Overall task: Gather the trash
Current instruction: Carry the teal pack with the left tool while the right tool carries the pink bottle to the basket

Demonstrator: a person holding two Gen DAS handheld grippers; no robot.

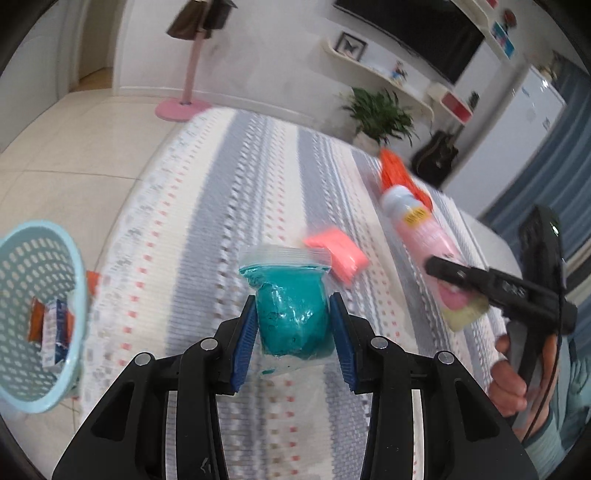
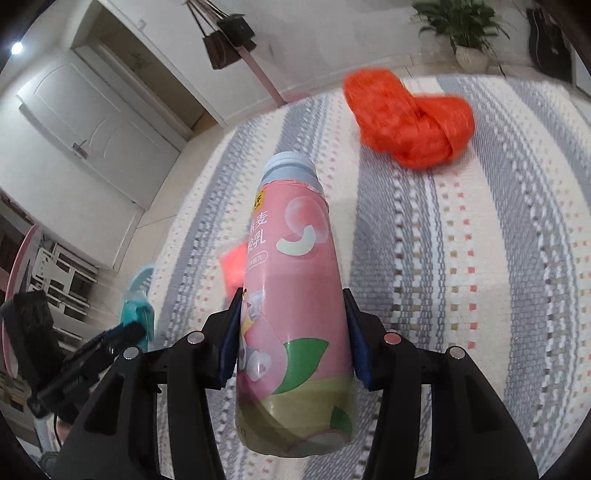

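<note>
A home living rm — wall TV [image 1: 417, 33], potted plant [image 1: 380, 114], framed pic on a shelf [image 1: 351, 46], white panelled door [image 2: 96, 129], pink coat stand [image 1: 188, 74] w/ bags.

1. The table [image 1: 229, 206] wears a woven cloth [image 2: 461, 258] striped grey and white, dotted with small red and tan squares.
2. A flat pink packet [image 1: 338, 254] lies on the cloth just beyond the left jaws, slightly to their right.
3. An orange mesh bundle [image 2: 410, 122] lies on the cloth well beyond the right jaws, to their right.
4. The pale tiled floor [image 1: 74, 177] carries a light blue basket [image 1: 22, 384] to the left of the left jaws, beside the table's edge.
</note>
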